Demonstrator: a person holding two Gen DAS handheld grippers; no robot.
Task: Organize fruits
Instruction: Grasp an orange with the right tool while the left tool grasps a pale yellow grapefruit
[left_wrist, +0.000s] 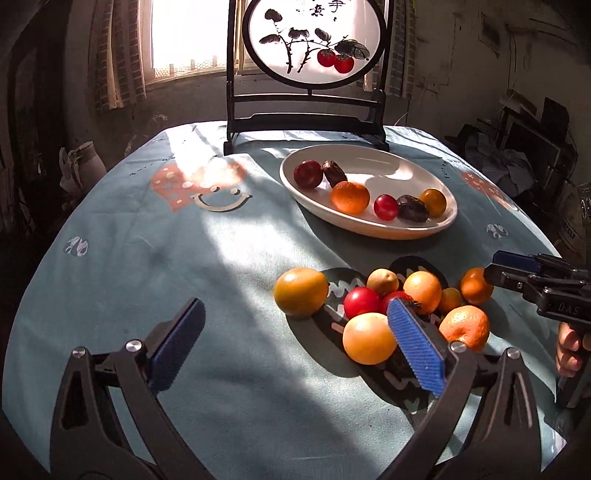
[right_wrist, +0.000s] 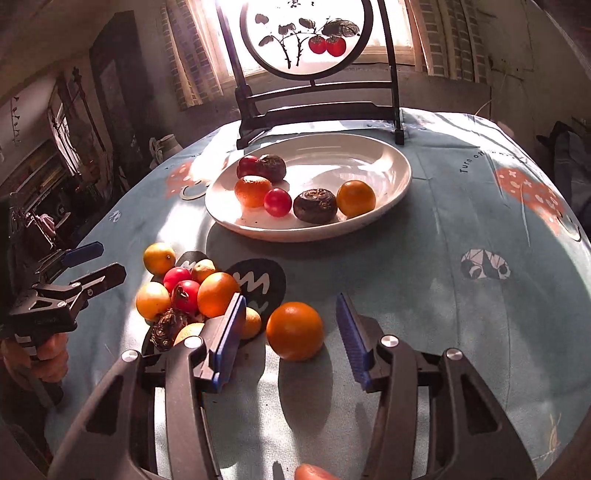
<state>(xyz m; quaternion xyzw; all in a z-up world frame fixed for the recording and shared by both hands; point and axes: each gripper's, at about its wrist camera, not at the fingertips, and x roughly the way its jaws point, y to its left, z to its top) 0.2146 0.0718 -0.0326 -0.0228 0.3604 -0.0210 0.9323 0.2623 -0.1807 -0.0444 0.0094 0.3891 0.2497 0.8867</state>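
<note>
- Right now I am holding the left gripper (left_wrist: 295, 343) spread wide with nothing between its pads; its right pad is hanging over the loose fruit pile (left_wrist: 391, 306) on the blue tablecloth (left_wrist: 184, 277).
- I am keeping the right gripper (right_wrist: 291, 343) partly open around one orange (right_wrist: 294, 330), which is sitting on the cloth between the pads, touching neither.
- I am counting six fruits in the white plate (right_wrist: 369, 155) beyond the pile: two red, two dark, two orange.
- I am counting nine or so in the pile; some are hiding behind others.
</note>
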